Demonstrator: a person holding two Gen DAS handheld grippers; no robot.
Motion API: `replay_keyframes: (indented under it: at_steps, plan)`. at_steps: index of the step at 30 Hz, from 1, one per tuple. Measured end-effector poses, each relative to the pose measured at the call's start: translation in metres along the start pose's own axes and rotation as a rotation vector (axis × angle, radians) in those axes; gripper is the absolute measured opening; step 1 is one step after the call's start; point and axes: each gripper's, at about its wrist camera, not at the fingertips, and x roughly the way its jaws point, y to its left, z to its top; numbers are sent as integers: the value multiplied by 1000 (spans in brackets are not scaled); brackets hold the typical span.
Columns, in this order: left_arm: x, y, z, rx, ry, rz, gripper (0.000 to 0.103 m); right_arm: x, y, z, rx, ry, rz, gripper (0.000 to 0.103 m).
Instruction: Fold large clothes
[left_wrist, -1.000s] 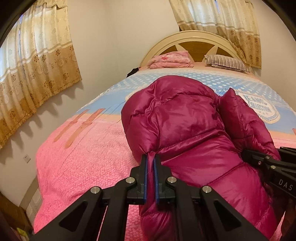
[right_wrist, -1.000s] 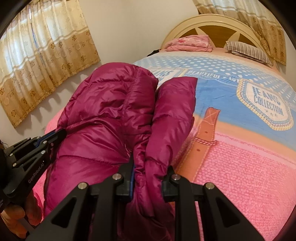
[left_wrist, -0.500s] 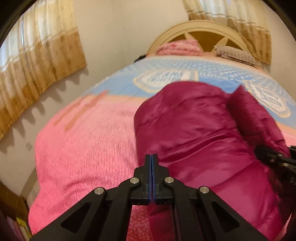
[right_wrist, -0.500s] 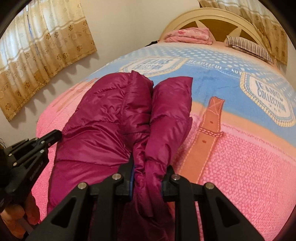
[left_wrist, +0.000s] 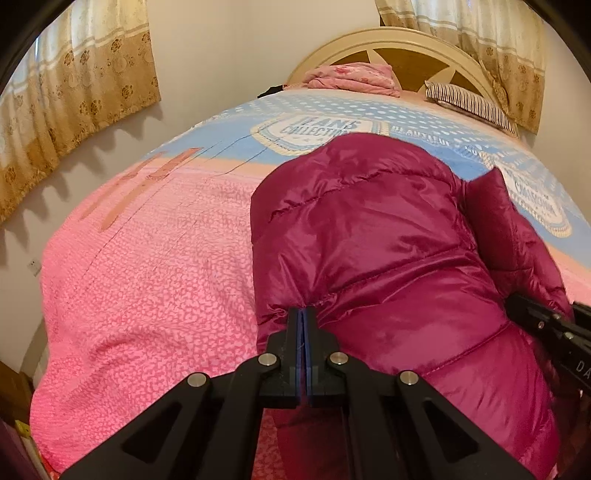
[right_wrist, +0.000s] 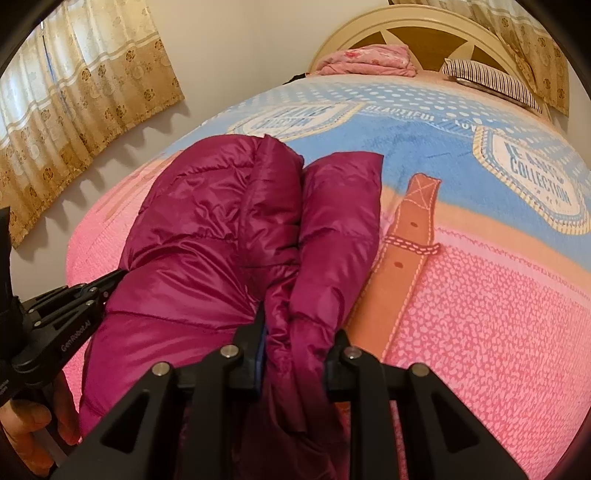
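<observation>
A gold-patterned curtain (left_wrist: 74, 103) hung at the left wall. The left hand-held gripper (left_wrist: 303, 317) was clenched fully, its blue pads meeting at the puckered left edge of the magenta down jacket (left_wrist: 388, 258); whether fabric was pinched between them could not be told. The jacket lay bunched on the pink and blue bedspread (right_wrist: 498, 314). The right hand-held gripper (right_wrist: 295, 332) clamped a thick fold of the jacket. A striped pillow (right_wrist: 491, 79) lay by the headboard (right_wrist: 406, 26).
</observation>
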Motion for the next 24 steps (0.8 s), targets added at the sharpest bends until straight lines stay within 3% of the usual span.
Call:
replay_keyframes:
  at_steps: [12, 20, 24]
  plan:
    - [4, -16, -7, 35, -8, 75, 1, 5, -3, -2, 16, 13, -15, 30]
    - [-2, -8, -6, 4, 1, 37, 3, 7, 0, -1, 5, 32, -39, 35]
    - [-1, -12, -9, 35, -8, 50, 4, 6, 4, -2, -4, 31, -63, 40]
